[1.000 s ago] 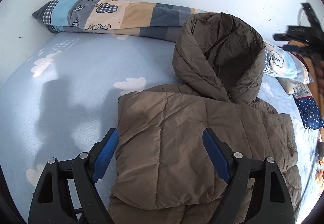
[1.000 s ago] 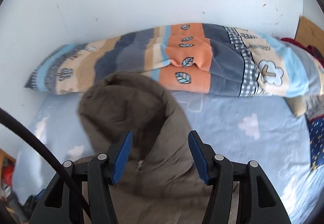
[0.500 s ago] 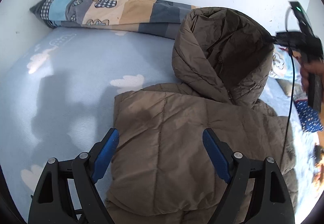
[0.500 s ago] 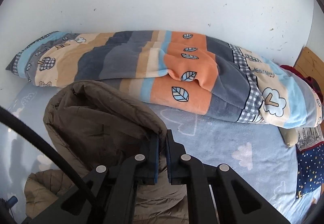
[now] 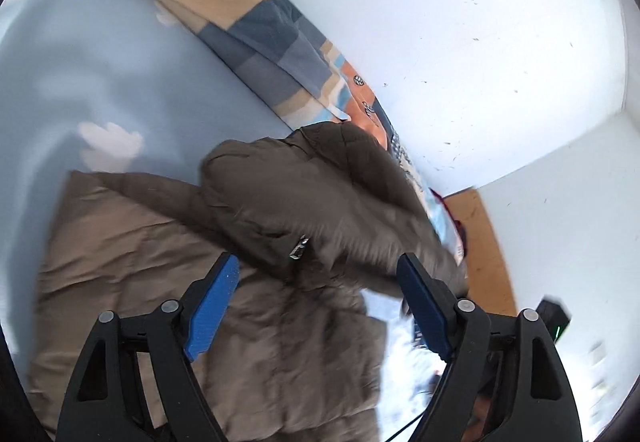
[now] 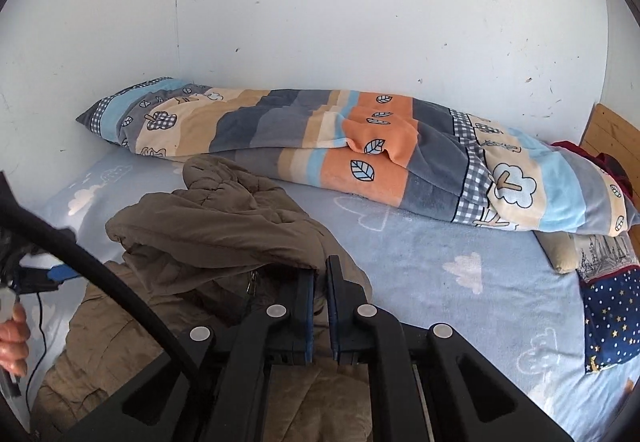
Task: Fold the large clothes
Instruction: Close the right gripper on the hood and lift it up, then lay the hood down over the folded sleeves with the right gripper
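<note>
A brown hooded puffer jacket lies on the light blue bed sheet. Its hood is bent over toward the jacket's body. My right gripper is shut on the hood's rim, with the fabric pinched between its blue pads. My left gripper hovers rolled over the jacket's collar and zip pull. Its jaws are closing, the pads stand wide apart, and they do not press on the cloth beneath them. In the right wrist view a hand shows at the left edge.
A rolled striped quilt lies along the white wall. Pillows and a wooden headboard are at the right end of the bed. A black cable crosses the right wrist view.
The right gripper shut on the hood's rim and drew the hood down over the jacket's body. The left gripper rolled and swung right, toward the collar.
</note>
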A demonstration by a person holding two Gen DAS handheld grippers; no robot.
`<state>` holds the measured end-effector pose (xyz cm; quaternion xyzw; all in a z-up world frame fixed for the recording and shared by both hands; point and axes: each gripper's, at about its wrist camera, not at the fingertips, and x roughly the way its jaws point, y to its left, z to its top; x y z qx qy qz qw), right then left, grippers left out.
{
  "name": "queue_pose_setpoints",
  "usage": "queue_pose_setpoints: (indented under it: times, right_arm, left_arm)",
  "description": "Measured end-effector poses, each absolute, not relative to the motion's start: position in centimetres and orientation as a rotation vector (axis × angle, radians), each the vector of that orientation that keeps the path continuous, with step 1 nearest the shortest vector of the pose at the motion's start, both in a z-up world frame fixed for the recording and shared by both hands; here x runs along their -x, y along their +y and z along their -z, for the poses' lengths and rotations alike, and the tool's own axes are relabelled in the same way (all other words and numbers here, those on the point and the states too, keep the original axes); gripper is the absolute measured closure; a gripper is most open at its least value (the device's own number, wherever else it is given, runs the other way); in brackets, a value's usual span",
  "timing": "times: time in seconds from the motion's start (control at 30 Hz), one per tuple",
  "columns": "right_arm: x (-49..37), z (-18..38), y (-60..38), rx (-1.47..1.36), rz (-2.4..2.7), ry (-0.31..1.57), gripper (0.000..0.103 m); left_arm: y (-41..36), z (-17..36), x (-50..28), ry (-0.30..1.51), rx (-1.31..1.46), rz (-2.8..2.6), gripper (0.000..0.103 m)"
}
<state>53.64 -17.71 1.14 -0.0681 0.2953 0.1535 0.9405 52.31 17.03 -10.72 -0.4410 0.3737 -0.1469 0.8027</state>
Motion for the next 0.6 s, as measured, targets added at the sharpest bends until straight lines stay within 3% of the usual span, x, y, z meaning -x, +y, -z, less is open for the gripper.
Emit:
queue_pose_setpoints:
  times: [0.07, 0.13, 0.27, 0.6]
  right_arm:
    - [-52.6, -1.1, -18.2, 0.128, -0.329, 0.604, 0.097]
    - [-51.6, -1.3, -18.6, 0.128, -0.334, 0.597, 0.097]
    - [-49.7, -1.6, -19.3, 0.111, -0.353, 0.591, 0.097]
    - [-42.5, -0.1, -19.4, 0.134, -0.309, 0.568, 0.097]
  left_arm:
    - [15.7, 11.5, -53.8, 0.857, 0.953, 0.316, 0.036]
    - [14.6, 12.1, -54.2, 0.868, 0.972, 0.333, 0.04]
    - [14.0, 11.3, -52.5, 0.802, 0.936, 0.305, 0.066]
    - [12.6, 9.1, -43.8, 0.8, 0.708, 0.277, 0.069]
